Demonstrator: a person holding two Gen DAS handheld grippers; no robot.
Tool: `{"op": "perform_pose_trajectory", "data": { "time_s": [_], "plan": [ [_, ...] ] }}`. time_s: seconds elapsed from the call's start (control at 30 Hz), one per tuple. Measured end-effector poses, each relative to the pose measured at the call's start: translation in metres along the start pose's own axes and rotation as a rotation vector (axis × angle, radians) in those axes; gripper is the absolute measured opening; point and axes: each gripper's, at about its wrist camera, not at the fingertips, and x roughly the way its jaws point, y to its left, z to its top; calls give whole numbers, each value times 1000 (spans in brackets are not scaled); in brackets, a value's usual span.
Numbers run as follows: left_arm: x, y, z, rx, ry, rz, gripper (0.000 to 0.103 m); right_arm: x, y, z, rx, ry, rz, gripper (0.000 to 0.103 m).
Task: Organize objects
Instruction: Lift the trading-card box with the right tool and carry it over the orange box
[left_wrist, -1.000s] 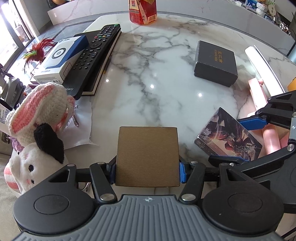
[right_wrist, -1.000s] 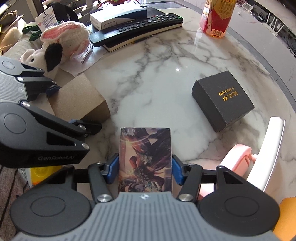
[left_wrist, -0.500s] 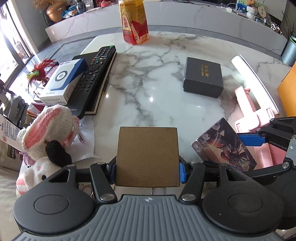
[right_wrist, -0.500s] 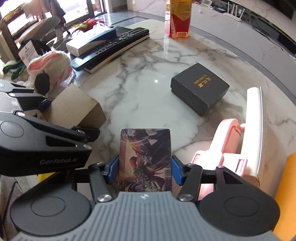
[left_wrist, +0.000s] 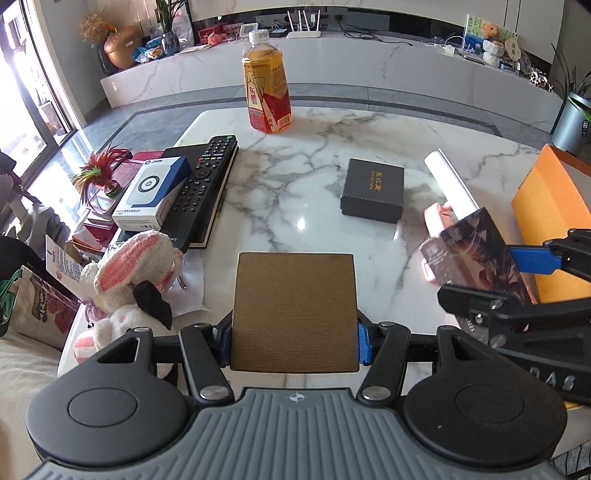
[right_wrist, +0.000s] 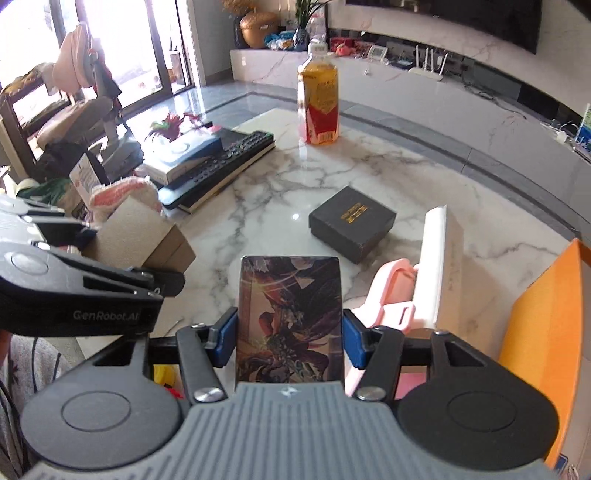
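left gripper (left_wrist: 294, 341): clamped on a plain brown square cardboard box (left_wrist: 295, 312), blue pads squeezing both sides, box held up off the white marble table (left_wrist: 317, 155)
right gripper (right_wrist: 290, 334): gripping a flat rectangular box with dark fantasy artwork (right_wrist: 290, 319), also off the table, just right of the brown box
black box: small black lidded box with gold lettering (left_wrist: 373, 190) sits shut in the middle of the table (can't tell what's inside)
bottle: clear plastic bottle of amber tea with a red and yellow label (left_wrist: 266, 88), white cap on, mostly full, upright at the far edge
left stack: long black remote control (left_wrist: 203, 184) lying on a black book, with a white and blue carton (left_wrist: 153, 192) just beside it
plush: pink and white knitted bunny toy (left_wrist: 129, 273) at the near left corner
right side: orange cardboard box (left_wrist: 546, 206) near the right edge, pink and white gadget (right_wrist: 421, 280) next to it
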Motion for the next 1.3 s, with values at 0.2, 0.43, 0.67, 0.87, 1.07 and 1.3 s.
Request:
{"op": "perform_pose_trajectory", "data": {
  "time_s": [0.2, 0.43, 0.67, 0.87, 1.07, 1.3],
  "plan": [
    [-25, -30, -6, 23, -22, -35, 68, -47, -34, -11, 151, -55, -63, 59],
    [-46, -67, -16, 20, -32, -65, 68, -99, -70, -35, 282, -102, -103, 59],
    [-68, -110, -11, 65, -74, -93, 68, -143, -82, -61, 221, -154, -205, 59],
    [-84, -147, -6, 91, -115, -132, 68, -170, -97, -79, 233, -178, -246, 59],
    [-85, -170, -5, 106, -119, -163, 68, -183, -114, -96, 248, -175, -279, 59],
    [-86, -190, -6, 123, -136, -156, 68, -184, -140, -124, 327, -140, -276, 59]
  ]
}}
